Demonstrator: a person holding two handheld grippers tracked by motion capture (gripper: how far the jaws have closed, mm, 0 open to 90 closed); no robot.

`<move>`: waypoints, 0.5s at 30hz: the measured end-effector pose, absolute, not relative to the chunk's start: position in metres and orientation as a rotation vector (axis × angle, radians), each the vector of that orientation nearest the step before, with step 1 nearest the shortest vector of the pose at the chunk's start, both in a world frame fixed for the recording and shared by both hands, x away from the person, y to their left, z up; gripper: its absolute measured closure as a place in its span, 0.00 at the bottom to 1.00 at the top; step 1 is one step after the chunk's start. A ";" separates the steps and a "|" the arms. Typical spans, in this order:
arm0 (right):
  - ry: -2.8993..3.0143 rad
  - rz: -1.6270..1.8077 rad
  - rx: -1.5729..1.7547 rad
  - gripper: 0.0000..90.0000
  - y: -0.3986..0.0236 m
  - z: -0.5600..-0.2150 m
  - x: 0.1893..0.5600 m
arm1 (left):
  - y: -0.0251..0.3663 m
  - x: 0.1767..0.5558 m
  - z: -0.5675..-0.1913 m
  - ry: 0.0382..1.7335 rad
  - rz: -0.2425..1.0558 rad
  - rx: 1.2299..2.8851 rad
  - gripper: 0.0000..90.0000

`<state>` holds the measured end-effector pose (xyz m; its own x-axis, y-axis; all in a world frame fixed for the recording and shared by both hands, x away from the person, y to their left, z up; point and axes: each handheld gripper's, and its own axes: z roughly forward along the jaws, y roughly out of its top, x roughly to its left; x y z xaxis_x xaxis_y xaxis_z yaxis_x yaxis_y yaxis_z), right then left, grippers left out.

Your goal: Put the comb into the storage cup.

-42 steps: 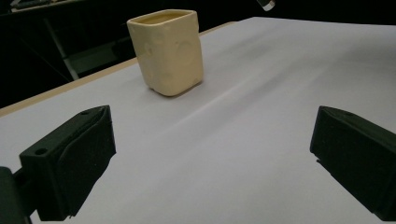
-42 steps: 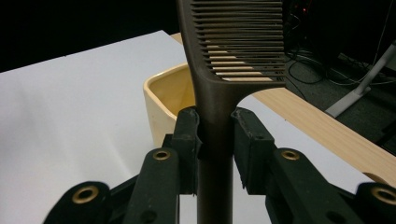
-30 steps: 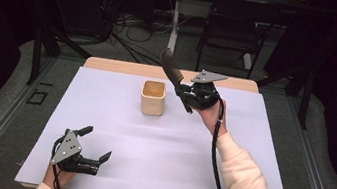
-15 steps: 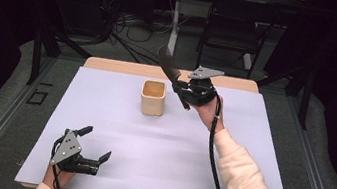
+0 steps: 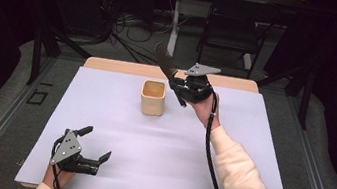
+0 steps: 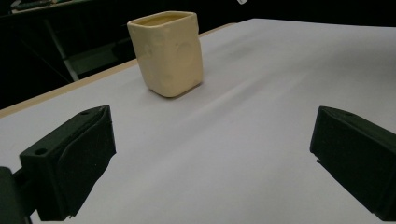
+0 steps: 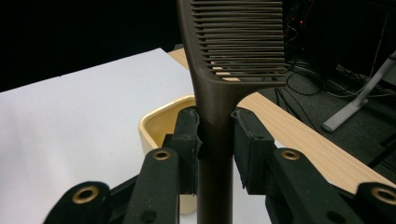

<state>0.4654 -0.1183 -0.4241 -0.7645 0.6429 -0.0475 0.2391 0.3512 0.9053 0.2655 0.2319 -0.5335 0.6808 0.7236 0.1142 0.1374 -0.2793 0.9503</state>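
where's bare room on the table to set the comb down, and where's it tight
Widest bare patch: the white sheet between the cream cup, the left tool and the sleeve. The strip left of the cup and the far right corner past the right tool are also free. It is tight only around the cup, where that tool holds the comb just beside it.
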 end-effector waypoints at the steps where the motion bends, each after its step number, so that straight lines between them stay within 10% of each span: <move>1: 2.220 1.390 0.773 0.80 -0.118 -0.424 0.466 | 0.232 0.265 -0.533 0.686 0.665 1.792 0.00; 15: 2.214 1.402 0.744 0.80 -0.108 -0.421 0.467 | 0.232 0.265 -0.533 0.681 0.666 1.793 0.00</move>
